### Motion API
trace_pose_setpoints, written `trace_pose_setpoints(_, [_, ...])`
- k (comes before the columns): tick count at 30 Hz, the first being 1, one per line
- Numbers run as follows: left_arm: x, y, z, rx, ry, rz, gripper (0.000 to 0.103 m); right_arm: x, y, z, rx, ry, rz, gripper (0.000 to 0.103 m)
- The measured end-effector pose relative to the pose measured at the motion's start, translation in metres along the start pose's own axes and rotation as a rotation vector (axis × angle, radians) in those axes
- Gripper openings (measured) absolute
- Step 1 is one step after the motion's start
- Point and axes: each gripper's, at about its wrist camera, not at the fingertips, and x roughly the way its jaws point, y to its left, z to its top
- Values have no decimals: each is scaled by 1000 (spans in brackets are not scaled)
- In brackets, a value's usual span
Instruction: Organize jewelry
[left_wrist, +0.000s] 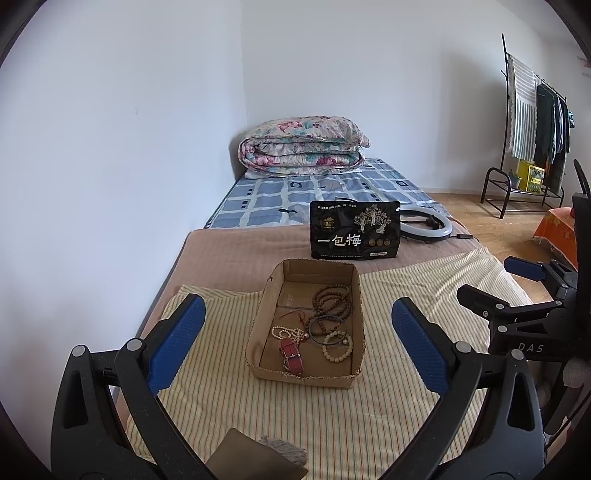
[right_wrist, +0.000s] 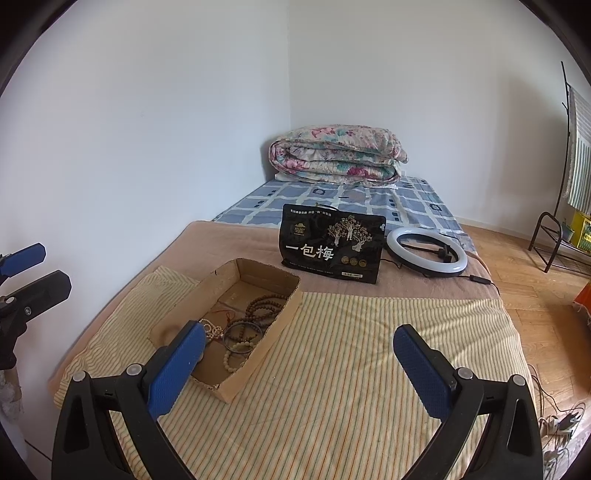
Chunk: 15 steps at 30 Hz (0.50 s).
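An open cardboard box (left_wrist: 258, 328) sits on a striped cloth (left_wrist: 332, 424) on the bed. Inside lie a long brown bead strand (left_wrist: 332, 299), a dark bangle (left_wrist: 327, 328), a pale bead bracelet (left_wrist: 338, 347), a pearl strand (left_wrist: 288, 334) and a red watch strap (left_wrist: 291, 356). My left gripper (left_wrist: 299, 332) is open and empty, just in front of the box. My right gripper (right_wrist: 299, 362) is open and empty, over the cloth to the right of the box (right_wrist: 284, 314); its left finger hides part of the box's contents. The brown beads (right_wrist: 264, 306) also show there.
A black snack bag (left_wrist: 354, 230) stands behind the box, with a ring light (left_wrist: 428, 227) beside it. A folded floral quilt (left_wrist: 303, 146) lies at the far end of the bed. A clothes rack (left_wrist: 535, 129) stands at the right. The wall runs along the left.
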Motion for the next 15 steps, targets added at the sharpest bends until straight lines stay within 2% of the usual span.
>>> trace_pose_setpoints(15, [0, 2, -4, -4, 3, 3, 102, 1, 0, -2, 2, 6, 0, 103])
